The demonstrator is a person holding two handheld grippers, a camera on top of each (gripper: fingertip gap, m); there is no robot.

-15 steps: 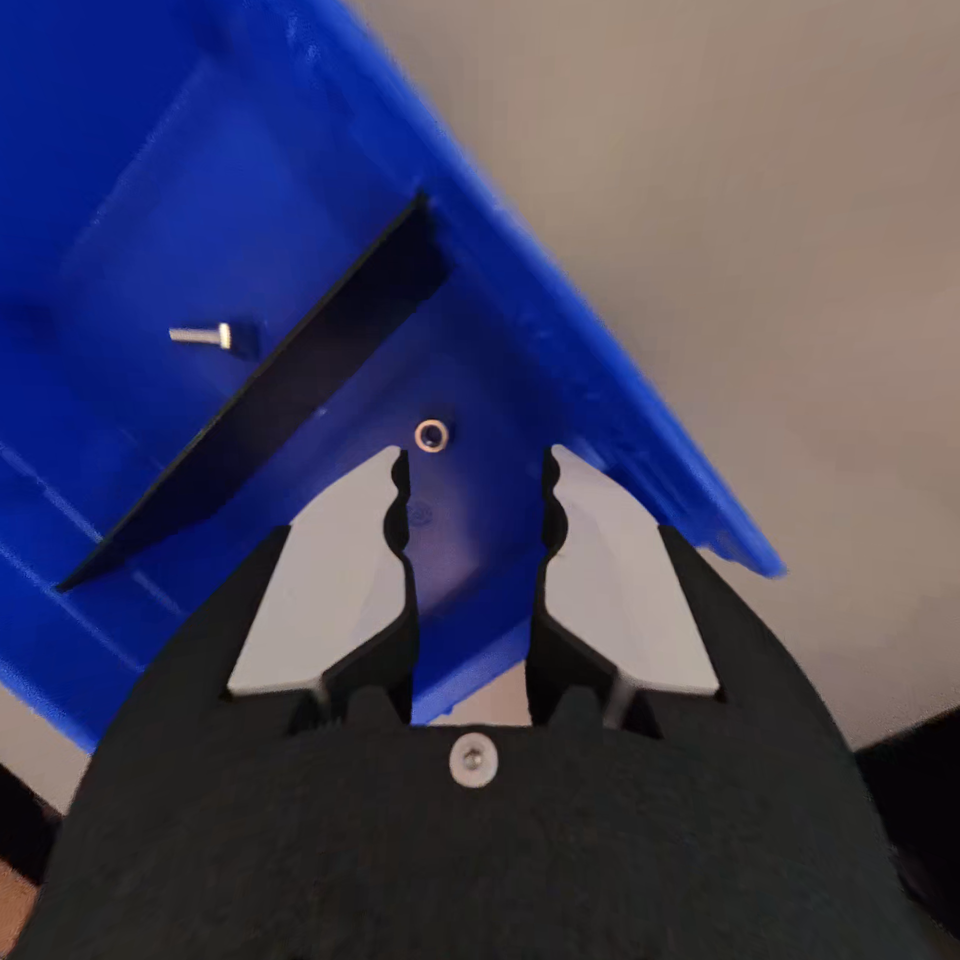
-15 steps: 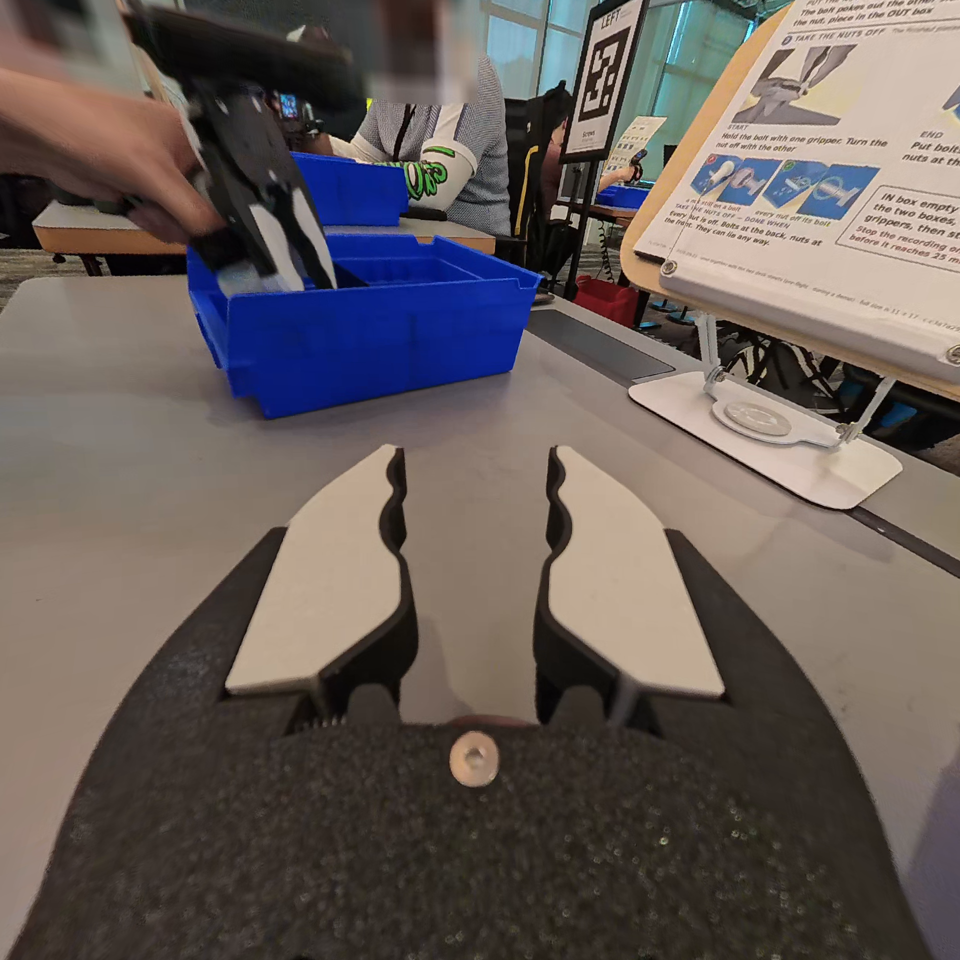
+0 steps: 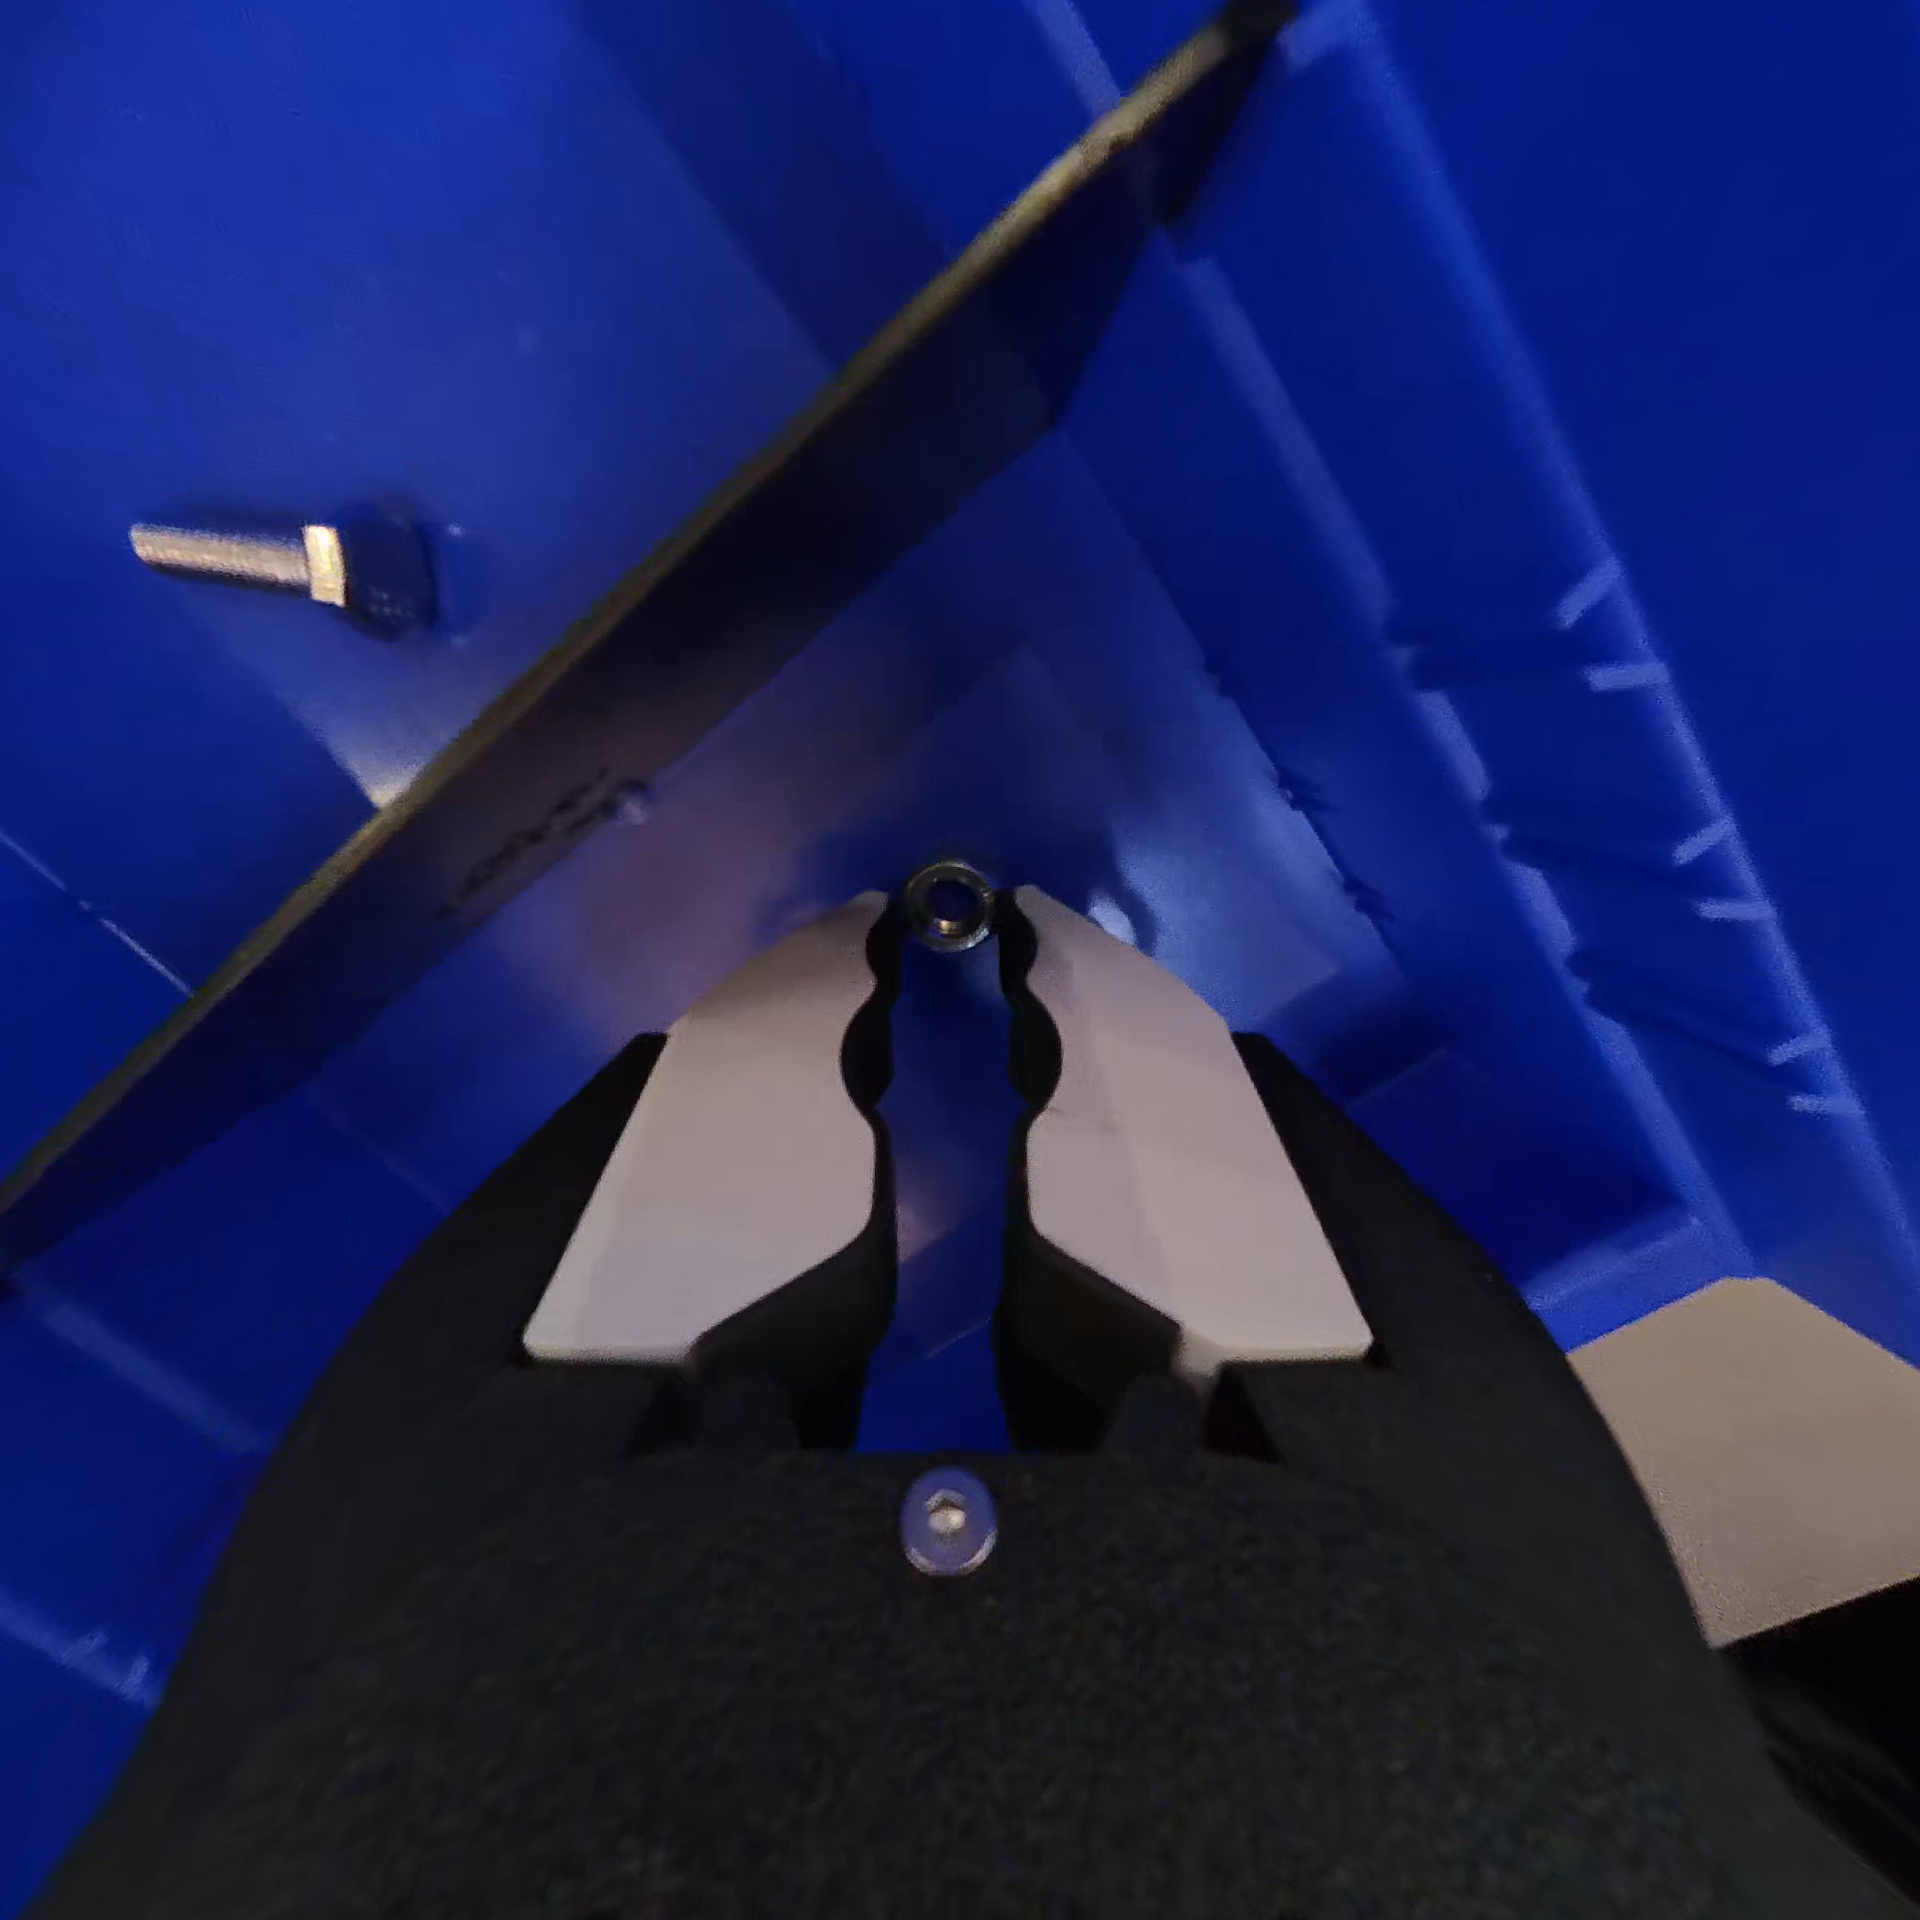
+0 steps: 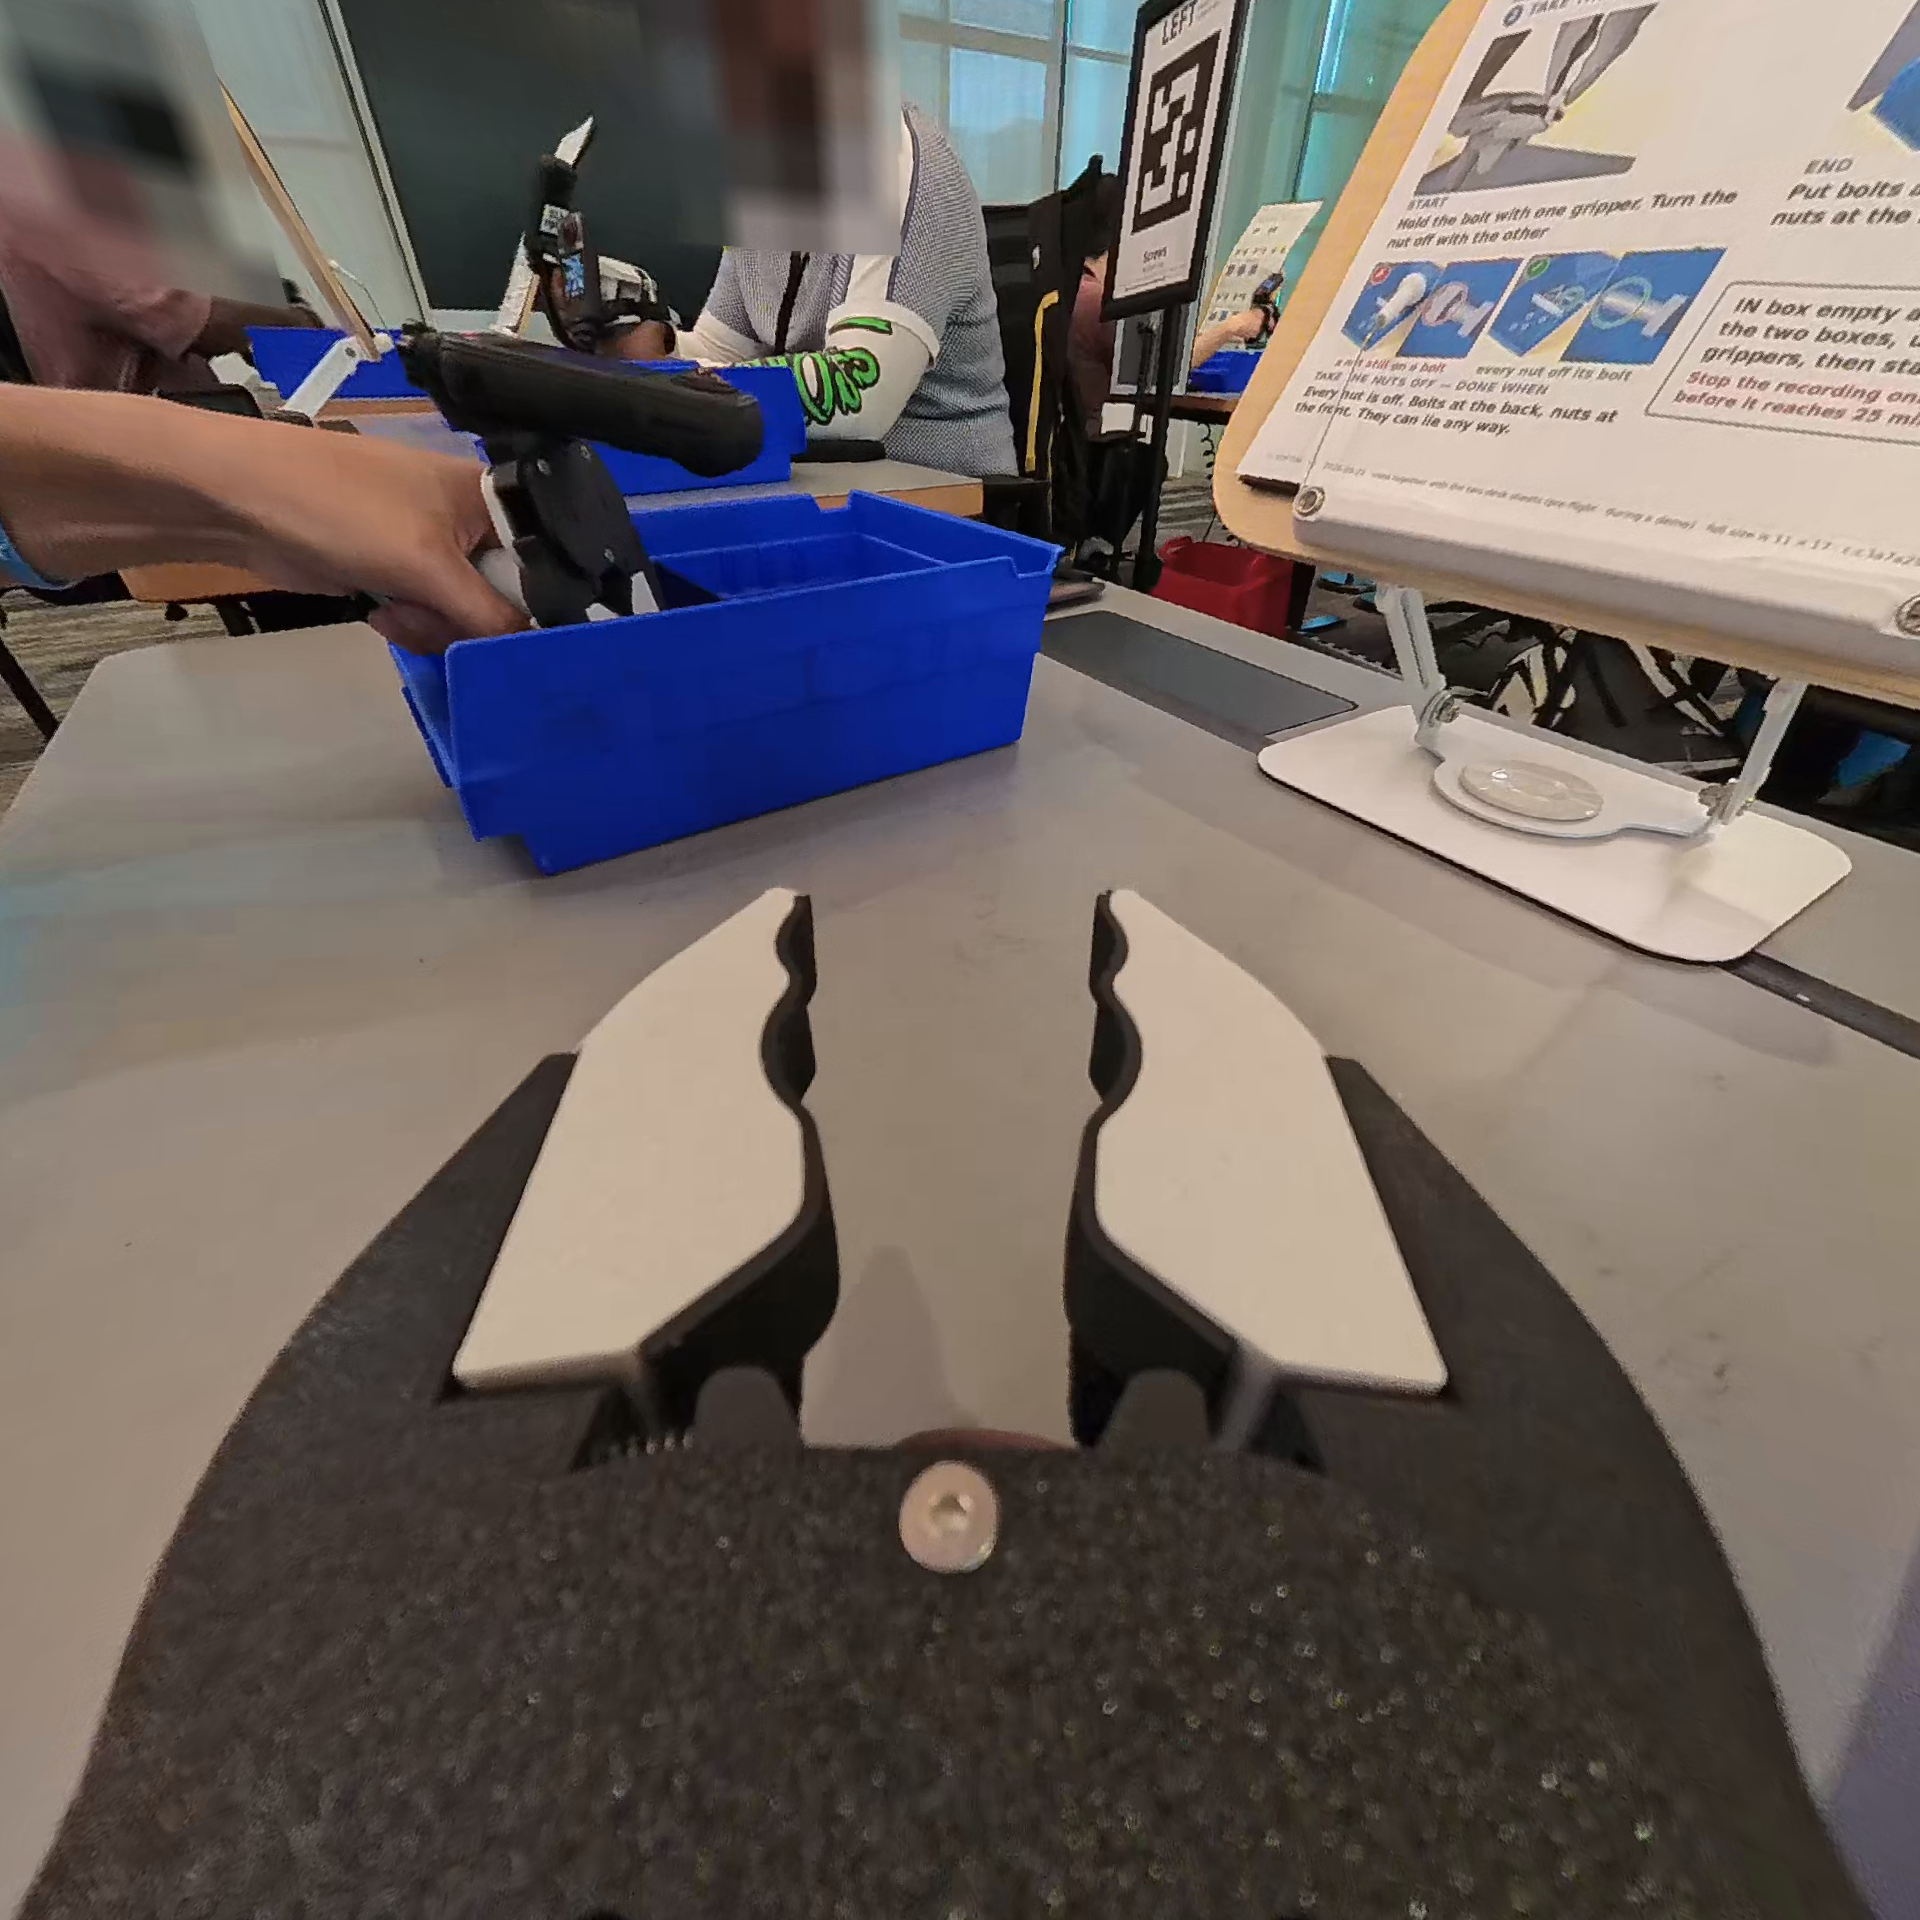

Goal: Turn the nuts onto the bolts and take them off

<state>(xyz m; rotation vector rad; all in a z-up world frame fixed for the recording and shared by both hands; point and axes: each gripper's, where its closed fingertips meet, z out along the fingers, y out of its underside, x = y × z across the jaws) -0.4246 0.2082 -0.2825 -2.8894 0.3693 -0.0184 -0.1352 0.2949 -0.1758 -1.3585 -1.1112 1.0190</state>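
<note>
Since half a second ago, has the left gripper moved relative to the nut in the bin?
Yes. The left gripper has gone forward and down into the blue bin: its jaws now flank the nut, which earlier lay ahead of them, and have narrowed.

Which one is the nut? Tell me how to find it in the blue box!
Look inside the blue bin, which a black divider splits in two. On the side nearer the left gripper, right between its two white fingertips, sits the nut. It is a tiny round metal ring with a hole, while the bolt across the divider is a long silver stick with a head.
</note>
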